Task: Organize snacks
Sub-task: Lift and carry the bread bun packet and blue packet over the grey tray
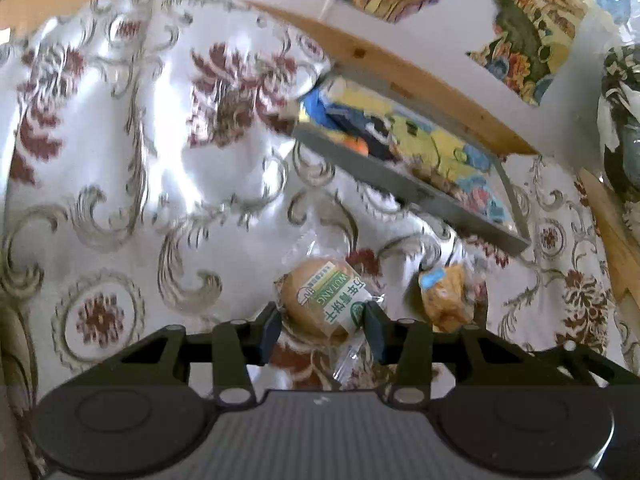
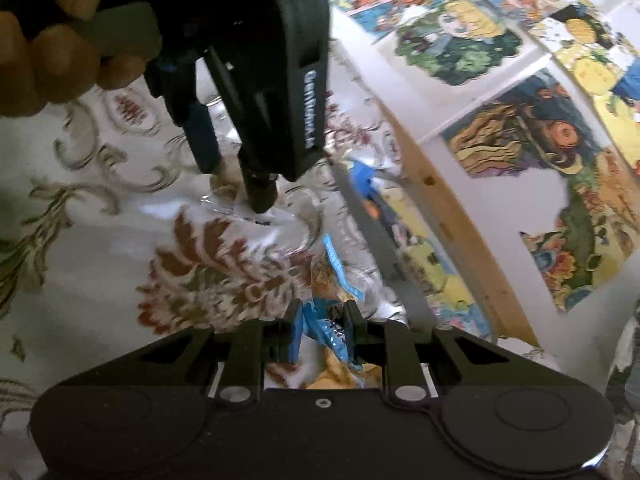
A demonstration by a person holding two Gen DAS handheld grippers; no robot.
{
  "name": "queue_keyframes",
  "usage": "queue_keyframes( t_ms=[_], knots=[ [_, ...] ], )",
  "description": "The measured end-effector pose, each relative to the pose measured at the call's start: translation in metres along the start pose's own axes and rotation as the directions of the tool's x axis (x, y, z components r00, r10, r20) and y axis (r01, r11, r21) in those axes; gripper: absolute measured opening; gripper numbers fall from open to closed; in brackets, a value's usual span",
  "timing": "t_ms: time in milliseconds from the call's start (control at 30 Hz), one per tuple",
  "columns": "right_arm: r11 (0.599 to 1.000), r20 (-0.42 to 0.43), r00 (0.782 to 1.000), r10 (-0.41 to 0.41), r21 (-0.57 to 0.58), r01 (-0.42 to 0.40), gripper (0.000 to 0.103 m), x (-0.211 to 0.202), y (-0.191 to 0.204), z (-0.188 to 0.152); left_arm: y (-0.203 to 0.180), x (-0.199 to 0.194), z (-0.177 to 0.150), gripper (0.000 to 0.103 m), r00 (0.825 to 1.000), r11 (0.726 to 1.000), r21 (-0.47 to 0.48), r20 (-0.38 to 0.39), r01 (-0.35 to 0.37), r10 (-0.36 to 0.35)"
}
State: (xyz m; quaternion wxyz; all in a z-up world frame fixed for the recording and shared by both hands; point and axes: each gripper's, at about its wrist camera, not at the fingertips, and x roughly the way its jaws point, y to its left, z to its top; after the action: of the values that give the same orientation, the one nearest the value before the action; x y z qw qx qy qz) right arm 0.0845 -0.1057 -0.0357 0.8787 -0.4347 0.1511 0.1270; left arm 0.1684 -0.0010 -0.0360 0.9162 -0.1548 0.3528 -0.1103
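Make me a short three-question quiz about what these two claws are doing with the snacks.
1. True or false: the left claw has its fingers on either side of a round bun in a clear wrapper with a green label.
2. What is between the right claw's fingers? A) a spoon B) a blue-and-orange snack packet C) nothing
3. Fill in: the grey tray lies on the floral ____.

Key: 1 true. 2 B. 3 tablecloth.
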Motion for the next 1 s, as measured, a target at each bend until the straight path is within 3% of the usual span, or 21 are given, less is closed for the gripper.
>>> queue_keyframes(
  t_ms=[333,633,800,1000],
  knots=[
    [0.983,0.038,0.987,-0.156,0.102,0.151,0.022,0.019,-0.047,-0.001,-0.021,0.015,0.048,0.049,0.997,0.999,0.048,0.075,0.002,-0.006],
    [0.937,0.024,0.964,-0.265,0.244,0.252,0.022,0.075,-0.111,-0.009,-0.067,0.057,0.101,0.049,0.995,0.992,0.125,0.095,0.032,-0.044],
    [0.916,0.014,0.960,-0.281,0.303,0.264,0.022,0.112,-0.138,-0.014,-0.086,0.091,0.121,0.049,0.997,0.992,0.124,0.067,0.032,-0.041],
    [0.900,-0.004,0.972,-0.236,0.375,0.220,0.022,0.144,-0.155,-0.025,-0.108,0.134,0.141,0.049,0.999,0.991,0.129,0.038,0.017,-0.022]
  ],
)
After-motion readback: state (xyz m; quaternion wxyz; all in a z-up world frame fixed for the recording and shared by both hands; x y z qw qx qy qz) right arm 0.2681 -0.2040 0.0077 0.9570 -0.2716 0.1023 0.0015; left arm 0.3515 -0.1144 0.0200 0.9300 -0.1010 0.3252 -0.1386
